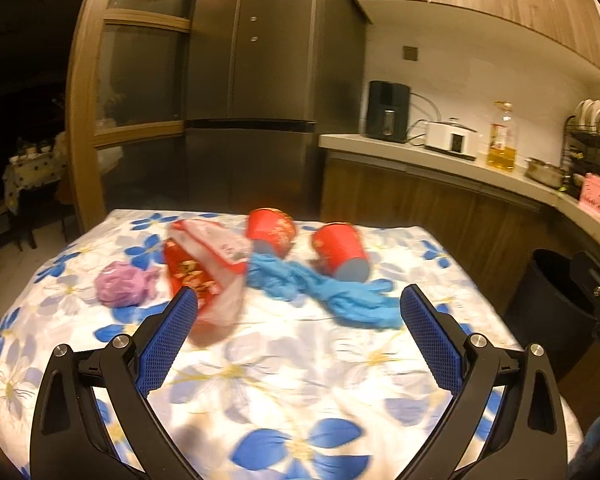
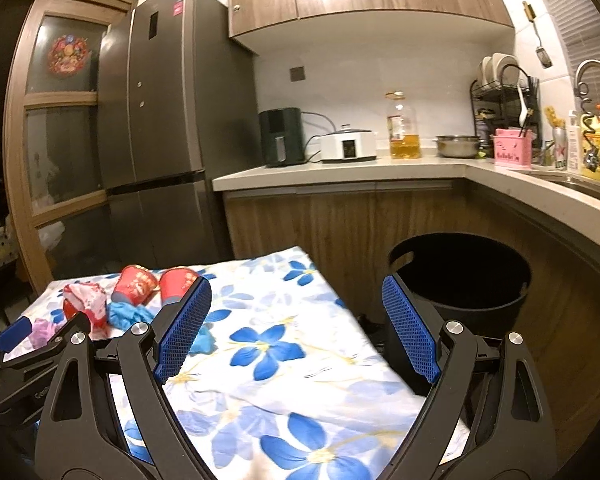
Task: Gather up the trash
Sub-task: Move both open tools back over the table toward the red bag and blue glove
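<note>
A: Left tongs (image 1: 299,304) are hanging wide apart over the counter (image 1: 284,368), nothing between the pads. Right tongs (image 2: 297,300) are gaping too, empty, with the bin (image 2: 460,276) showing just past them.

B: And the trash is sitting at the counter's far side: wrapper (image 1: 204,264), two red cups (image 1: 271,230) lying on their sides, blue gloves (image 1: 320,292) trailing between and in front of them, a purple wad (image 1: 120,284) off to the left.

A: Everything there is looking light. The gloves are limp and probably slippery, so I'm judging a pinch on the bunched middle is safest, not a trailing finger.

B: The cups are looking thin and crushable; I'd be taking one across the rim or wall, gently. The wrapper is crinkly and soft, so grabbing the bulk works.

A: The wad is looking squashy, so any side seems fine.
</note>
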The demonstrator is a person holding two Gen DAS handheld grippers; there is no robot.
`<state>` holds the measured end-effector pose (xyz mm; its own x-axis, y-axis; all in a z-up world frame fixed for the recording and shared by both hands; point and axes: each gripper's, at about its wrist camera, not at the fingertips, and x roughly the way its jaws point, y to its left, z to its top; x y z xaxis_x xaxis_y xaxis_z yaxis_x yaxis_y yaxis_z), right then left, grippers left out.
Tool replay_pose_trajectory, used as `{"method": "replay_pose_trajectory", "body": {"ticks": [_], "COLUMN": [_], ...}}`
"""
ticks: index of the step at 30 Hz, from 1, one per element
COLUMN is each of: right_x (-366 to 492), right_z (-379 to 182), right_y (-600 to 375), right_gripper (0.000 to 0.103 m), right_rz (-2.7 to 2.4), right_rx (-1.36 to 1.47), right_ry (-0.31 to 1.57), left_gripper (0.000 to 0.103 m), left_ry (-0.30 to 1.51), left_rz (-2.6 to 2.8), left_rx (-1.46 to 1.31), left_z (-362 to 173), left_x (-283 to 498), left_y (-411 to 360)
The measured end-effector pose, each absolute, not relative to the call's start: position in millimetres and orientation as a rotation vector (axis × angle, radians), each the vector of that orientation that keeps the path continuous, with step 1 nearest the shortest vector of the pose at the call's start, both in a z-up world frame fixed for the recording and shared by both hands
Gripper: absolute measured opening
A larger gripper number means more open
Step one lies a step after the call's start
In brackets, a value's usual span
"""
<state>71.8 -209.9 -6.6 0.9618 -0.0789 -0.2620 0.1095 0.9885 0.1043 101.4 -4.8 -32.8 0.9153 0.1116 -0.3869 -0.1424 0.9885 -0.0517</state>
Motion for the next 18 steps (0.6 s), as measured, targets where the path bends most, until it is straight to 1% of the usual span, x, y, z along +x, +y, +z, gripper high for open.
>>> {"method": "replay_pose_trajectory", "body": {"ticks": [7, 14, 18], "right_x": [86, 105, 118], "right_z": [-19, -31, -35], "right_y": [-187, -166, -157], "right_gripper": [0.086, 0.086, 0.086], "right_rz": [-0.054, -0.020, -0.002], "right_rx": [0.109, 0.098, 0.096], "right_ry": [0.273, 0.292, 0.305], "left_gripper": [0.097, 0.097, 0.091], "left_ry": [0.409, 0.408, 0.436], "left_rz": [0.229, 0.254, 0.267], "left_rx": [-0.124, -0.099, -0.079], "left_z": [-48, -52, -57], "left_x": [114, 134, 154], "left_y": [36, 45, 51]}}
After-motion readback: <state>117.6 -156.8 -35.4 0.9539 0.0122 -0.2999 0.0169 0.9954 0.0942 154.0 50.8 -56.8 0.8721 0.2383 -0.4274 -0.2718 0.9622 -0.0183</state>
